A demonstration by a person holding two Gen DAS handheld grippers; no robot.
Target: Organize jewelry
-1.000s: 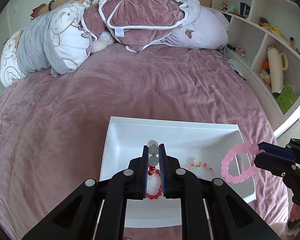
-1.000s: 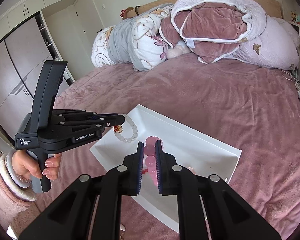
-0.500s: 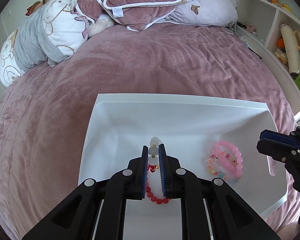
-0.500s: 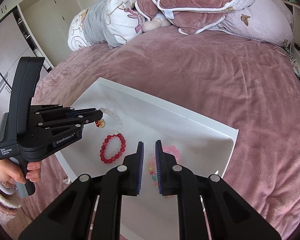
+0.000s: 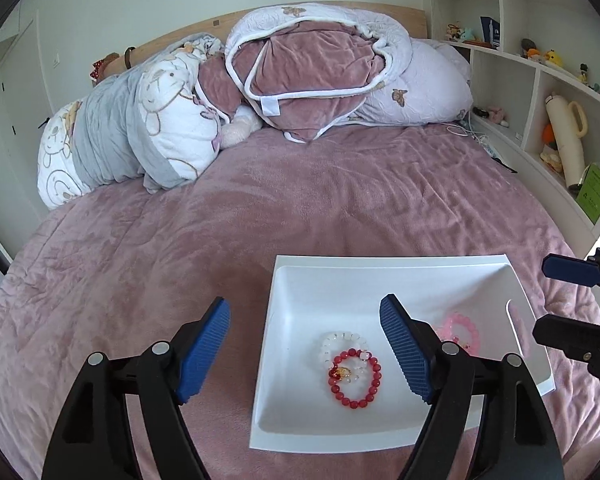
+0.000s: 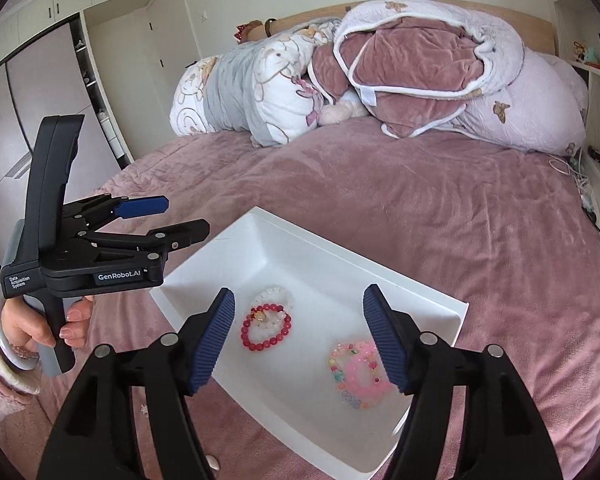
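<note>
On the bed (image 5: 300,208), covered in a mauve plush blanket: one white tray (image 5: 384,280), shallow, rectangular, lying flat near the foot.

Contents, tray:
- Red bead bracelet (image 5: 354,378), flat on the tray floor, overlapping a clear bead bracelet (image 5: 342,340); a small amber charm sits where the two cross.
- Pink bead bracelet (image 6: 366,374), lying together with a multicoloured bead bracelet (image 6: 340,364), toward the other end of the tray and apart from the red pair.

Tools:
- Left gripper (image 5: 304,350): jaws spread wide, holding nothing, raised above the tray's edge; one blue pad over the blanket, the other over the tray.
- Right gripper (image 6: 298,338): jaws spread wide, holding nothing, straddling the tray above both bracelet pairs.

At the bed's head: a heap of pillows and folded quilts (image 5: 308,76). Beside the bed: white shelving (image 5: 540,80) with small toys.
</note>
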